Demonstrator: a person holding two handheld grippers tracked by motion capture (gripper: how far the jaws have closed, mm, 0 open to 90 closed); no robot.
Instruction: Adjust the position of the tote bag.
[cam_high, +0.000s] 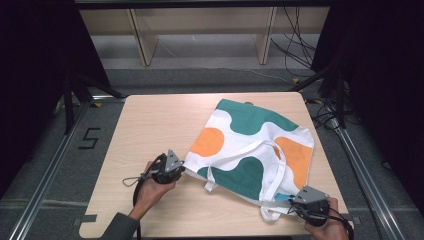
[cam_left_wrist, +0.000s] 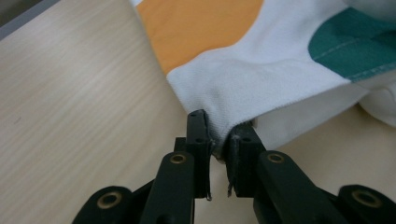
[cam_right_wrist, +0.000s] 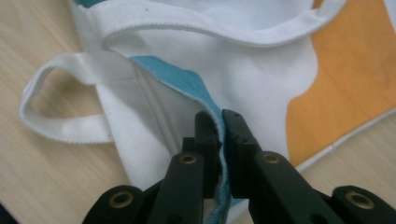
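Dark curtains close in both sides of the room, with pale shelving and loose cables beyond a light wood table (cam_high: 150, 125). At the left, my left hand (cam_high: 150, 190) holds my left gripper (cam_high: 181, 167) against the near-left corner of the bag (cam_high: 250, 145); its jaws are pinched on a white corner of cloth (cam_left_wrist: 233, 93), and the pinched tip is hidden between them. The bag lies flat on the table's right half, white with green and orange blobs, its straps (cam_high: 240, 152) looping across it. At the right, my right gripper (cam_high: 295, 206) bites the near-right edge, jaws closed on a white and blue hem (cam_right_wrist: 187, 84). My right hand (cam_high: 327, 227) is cut off at the bottom.
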